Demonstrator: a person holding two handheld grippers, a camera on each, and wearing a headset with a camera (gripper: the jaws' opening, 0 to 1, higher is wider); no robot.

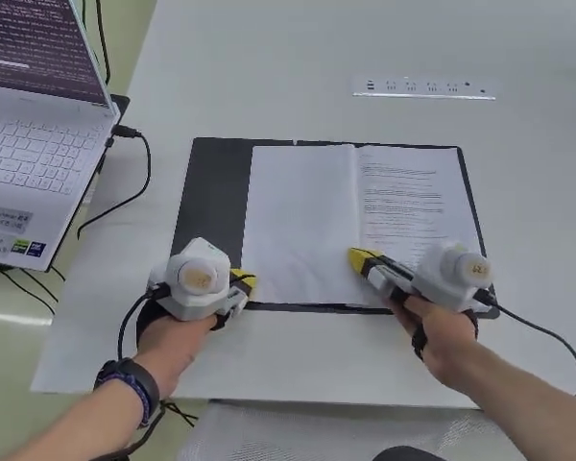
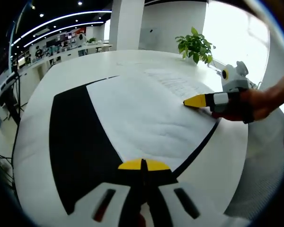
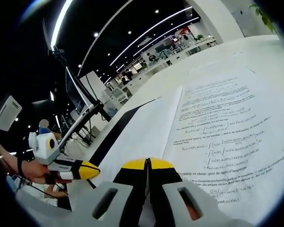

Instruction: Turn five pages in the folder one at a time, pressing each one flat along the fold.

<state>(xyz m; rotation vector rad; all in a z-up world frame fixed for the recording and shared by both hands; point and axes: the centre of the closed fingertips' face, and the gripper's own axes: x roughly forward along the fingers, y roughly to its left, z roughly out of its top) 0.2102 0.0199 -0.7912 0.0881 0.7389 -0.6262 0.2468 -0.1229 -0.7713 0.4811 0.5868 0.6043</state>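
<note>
Folder (image 1: 216,221) lies open mid-table, its near edge close to the table's (image 1: 365,48) front rim, bare white surface beyond. A laptop (image 1: 38,144) sits far left. The left gripper (image 1: 242,281), jaws pressed together, is at the folder's near-left edge. Next come the blank page (image 1: 298,221) and the printed page (image 1: 413,202). The right gripper (image 1: 357,257), jaws likewise closed, points at the fold's foot.

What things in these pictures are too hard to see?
- Words on the printed page: too small in the head view, blurred in the right gripper view.
- Screen of the laptop: cut off by the head view's edge, text too small.
- Pages under the blank sheet: covered by it, head view.
- Near-left corner of the folder: behind the left gripper, head view.
</note>
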